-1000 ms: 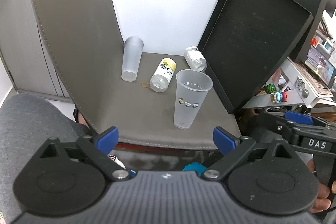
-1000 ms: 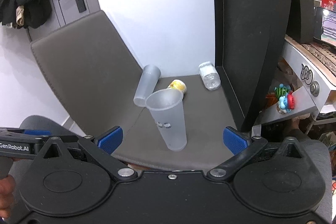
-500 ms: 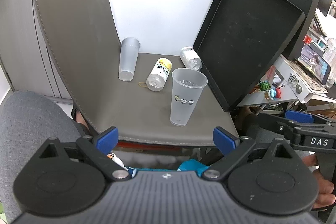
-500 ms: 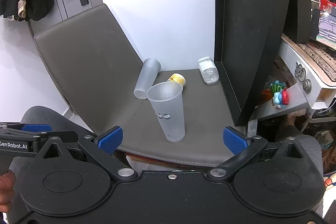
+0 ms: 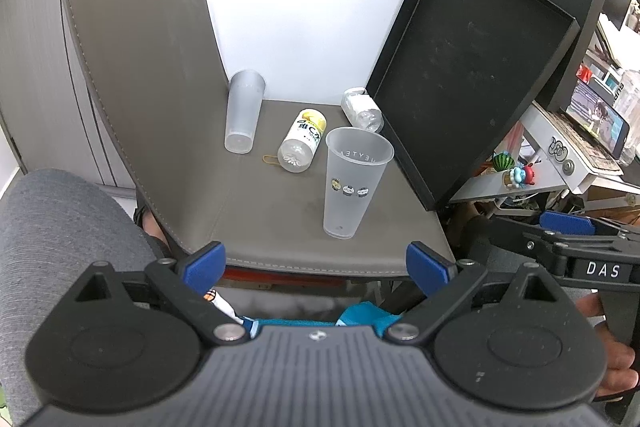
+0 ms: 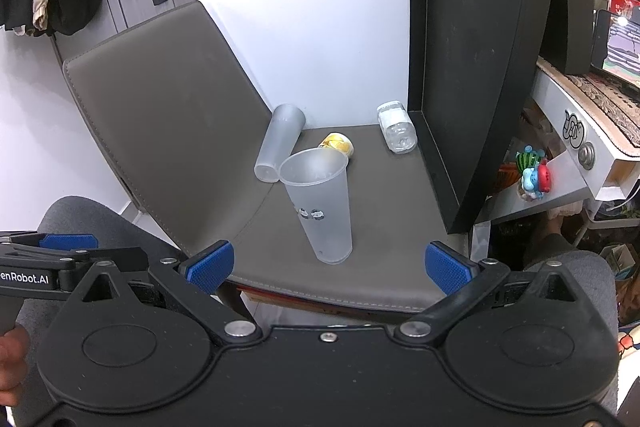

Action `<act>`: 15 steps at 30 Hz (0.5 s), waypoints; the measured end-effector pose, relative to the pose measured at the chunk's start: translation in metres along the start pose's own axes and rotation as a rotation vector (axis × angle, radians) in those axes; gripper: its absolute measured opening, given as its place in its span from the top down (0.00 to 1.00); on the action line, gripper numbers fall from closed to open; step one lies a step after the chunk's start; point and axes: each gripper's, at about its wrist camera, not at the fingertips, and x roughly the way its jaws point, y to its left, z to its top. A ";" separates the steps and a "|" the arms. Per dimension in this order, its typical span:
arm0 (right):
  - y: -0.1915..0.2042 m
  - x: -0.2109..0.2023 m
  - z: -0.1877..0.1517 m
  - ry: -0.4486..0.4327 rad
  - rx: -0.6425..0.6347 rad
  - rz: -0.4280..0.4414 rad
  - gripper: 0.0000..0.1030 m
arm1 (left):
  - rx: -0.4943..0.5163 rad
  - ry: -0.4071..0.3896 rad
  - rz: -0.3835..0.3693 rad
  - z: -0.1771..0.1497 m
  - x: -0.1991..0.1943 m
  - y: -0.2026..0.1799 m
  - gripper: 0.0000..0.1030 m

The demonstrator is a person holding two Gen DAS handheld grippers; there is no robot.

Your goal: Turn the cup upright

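A frosted plastic cup with small printed faces (image 5: 352, 183) stands upright, mouth up, near the front of the grey chair seat (image 5: 280, 223); it also shows in the right wrist view (image 6: 320, 207). A second frosted cup (image 5: 242, 111) leans against the chair back, wide end up (image 6: 278, 143). My left gripper (image 5: 316, 267) is open and empty, held back over the seat's front edge. My right gripper (image 6: 328, 265) is open and empty, just short of the upright cup.
A yellow-labelled bottle (image 5: 302, 141) and a clear bottle (image 5: 362, 109) lie on the seat behind the cup. A black tray (image 5: 468, 83) leans at the seat's right edge. A cluttered white desk (image 6: 576, 147) stands to the right. A grey-trousered leg (image 5: 60, 235) is at left.
Both grippers have drawn back from the chair, so the cup and seat look smaller and farther. The cup stands still. Both grippers stay open.
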 end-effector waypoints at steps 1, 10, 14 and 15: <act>0.000 0.000 0.000 0.000 0.000 0.000 0.00 | 0.002 0.001 0.001 0.000 0.000 0.000 0.07; 0.001 0.003 -0.003 0.006 0.002 -0.006 0.00 | 0.002 0.004 0.000 -0.001 0.001 0.000 0.07; 0.002 0.004 -0.003 0.011 0.000 -0.005 0.00 | -0.002 0.006 0.000 -0.001 0.002 0.000 0.07; 0.002 0.004 -0.003 0.012 -0.001 -0.004 0.00 | -0.003 0.005 0.001 -0.001 0.002 0.000 0.07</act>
